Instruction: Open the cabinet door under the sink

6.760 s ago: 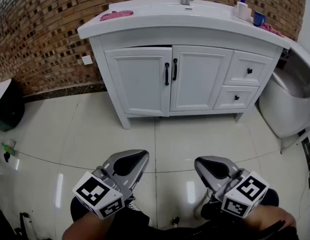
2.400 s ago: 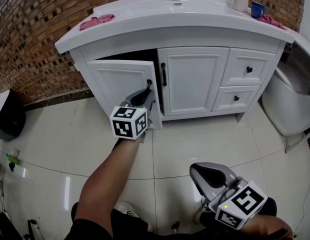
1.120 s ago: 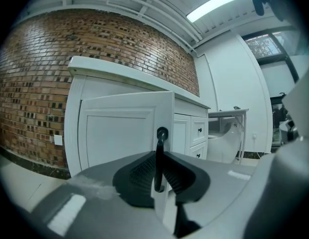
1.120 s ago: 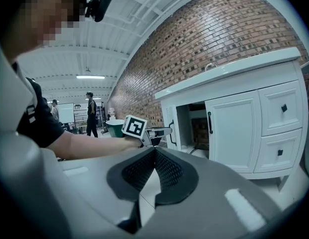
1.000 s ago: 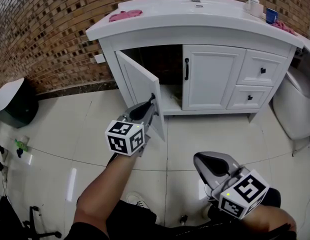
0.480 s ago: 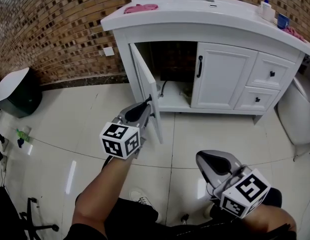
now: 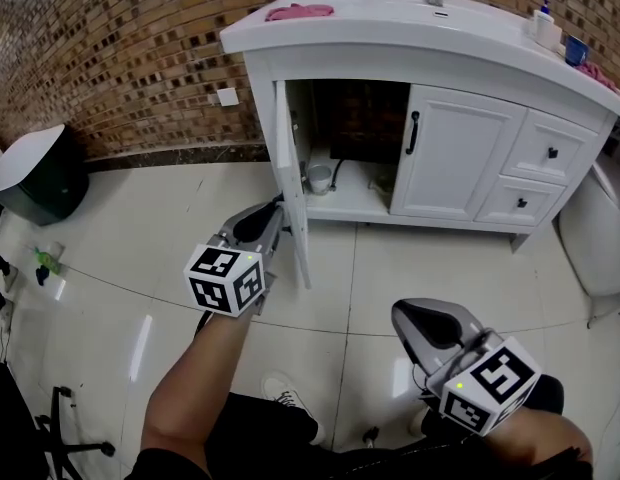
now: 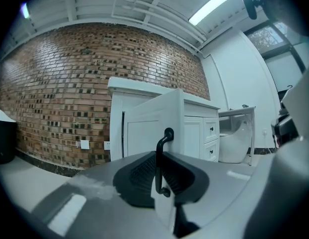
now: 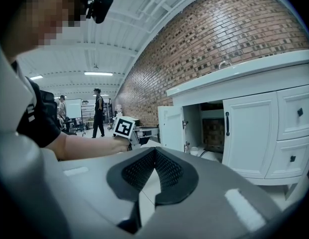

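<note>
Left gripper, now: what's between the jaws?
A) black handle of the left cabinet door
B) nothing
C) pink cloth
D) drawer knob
A: the left gripper view shows the black handle standing upright between the pads of the left gripper, whose jaws have just been closing on it. The head view shows the left door swung open.
</note>
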Available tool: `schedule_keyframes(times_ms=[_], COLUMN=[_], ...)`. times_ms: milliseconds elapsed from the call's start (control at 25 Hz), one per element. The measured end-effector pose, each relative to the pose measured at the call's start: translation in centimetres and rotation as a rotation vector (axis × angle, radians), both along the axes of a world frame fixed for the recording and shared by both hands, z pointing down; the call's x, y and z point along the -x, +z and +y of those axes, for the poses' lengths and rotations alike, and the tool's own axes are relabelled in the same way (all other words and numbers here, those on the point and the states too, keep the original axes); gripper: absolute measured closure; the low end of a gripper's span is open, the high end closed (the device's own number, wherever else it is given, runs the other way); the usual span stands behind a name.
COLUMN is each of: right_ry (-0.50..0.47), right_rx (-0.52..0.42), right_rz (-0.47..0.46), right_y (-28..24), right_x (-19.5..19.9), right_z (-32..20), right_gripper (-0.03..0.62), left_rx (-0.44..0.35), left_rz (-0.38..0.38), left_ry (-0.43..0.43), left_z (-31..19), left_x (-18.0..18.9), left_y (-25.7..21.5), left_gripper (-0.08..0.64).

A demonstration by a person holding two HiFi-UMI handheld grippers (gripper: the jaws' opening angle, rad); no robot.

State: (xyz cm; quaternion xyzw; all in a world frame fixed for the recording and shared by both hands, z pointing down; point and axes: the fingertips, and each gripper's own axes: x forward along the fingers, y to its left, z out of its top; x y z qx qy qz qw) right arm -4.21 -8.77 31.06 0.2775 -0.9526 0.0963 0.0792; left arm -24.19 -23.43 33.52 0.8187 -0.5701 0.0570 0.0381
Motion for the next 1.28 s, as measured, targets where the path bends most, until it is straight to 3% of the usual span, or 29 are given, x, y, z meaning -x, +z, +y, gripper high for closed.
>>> schedule_keyframes(times_ms=[440,720,1000,1160,1280], right_ry=[-0.006,0.002,0.029,0.041,0.055], right_rx=[0.001,-0.006,-0.011,-0.019,-0.026], right_rz=[0.011,0.012,0.008,-0.006,-0.024], right_y=[0.3,0.2,0.2,-0.2,-0.7], right_x=[0.5,0.1,-1.4,-2.0,-2.5], right_z=[0.1,0.1,0.3,0.3,0.2], right_gripper=[0.584,0.584,0.584,0.584,0.584], left_rx=[0.001,0.006,0.037,0.068,0.056], left_rz=[0.002,0.034,0.056,0.120,0.152], left_ry=[-0.131,-0.175,-0.159,-0.178,-0.126], left_z=[0.5,0.5,0.8,1.9,4.0], left_x=[6.1,7.9,8.7,8.5,6.9], left_y=[-0.1,0.0,0.3,-0.1,-1.8], left_gripper=[0.545,0.538,0.528,0.539,0.554])
